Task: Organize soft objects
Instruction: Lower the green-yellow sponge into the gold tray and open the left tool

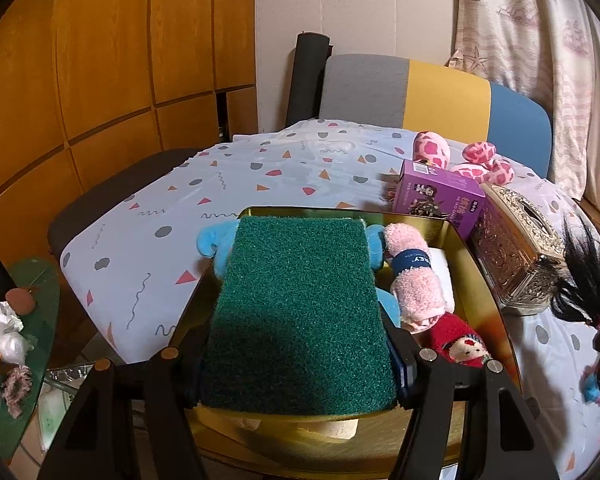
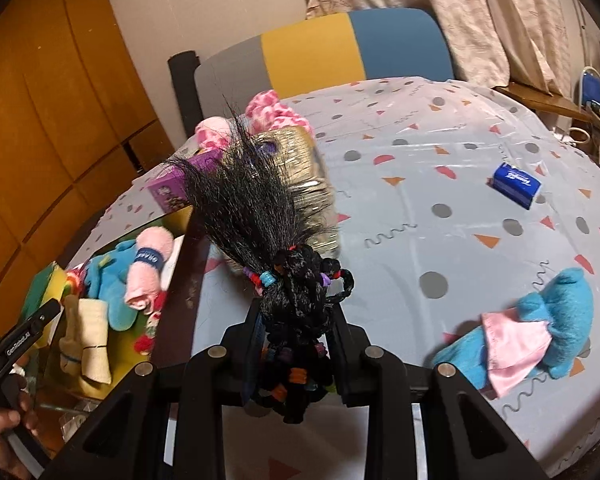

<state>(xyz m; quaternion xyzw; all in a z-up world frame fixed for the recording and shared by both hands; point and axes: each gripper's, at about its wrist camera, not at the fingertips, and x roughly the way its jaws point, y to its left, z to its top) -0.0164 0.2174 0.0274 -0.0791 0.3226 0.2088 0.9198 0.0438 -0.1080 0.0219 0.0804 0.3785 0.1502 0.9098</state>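
While both tools were loaded, the work stood mid-transfer toward the gold metal tin (image 1: pixel 476 280) at the near edge of the patterned tablecloth (image 1: pixel 172 216). The left gripper (image 1: pixel 296 364) held a green scouring sponge (image 1: pixel 300 312) clamped across its width, jaws set about halfway apart, the pad hanging over the tin's open top. Already in the tin lay a blue plush animal (image 2: pixel 108 280), a rolled pink towel with a dark band (image 1: pixel 412 276) and a small red-hooded doll (image 1: pixel 460 344). The right gripper (image 2: pixel 296 352) had its jaws drawn nearly together on a black braided hair piece with coloured beads (image 2: pixel 296 296), the loose tuft fanning upward and hiding part of the ornate silver tissue box (image 1: pixel 512 256) behind it. A second blue plush with a pink cloth (image 2: pixel 536 332) remained on the cloth to the right, well apart from the tin, and a spotted pink plush (image 1: pixel 480 160) sat beyond a purple carton (image 1: pixel 440 196). To place the sponge well, the carrier would probably do best to lower it flat onto the free space at the near side, clear of the towel, before releasing. The hair piece looked limp and stringy; judged likely to snag on the tin's rim unless brought over from above, tuft first.
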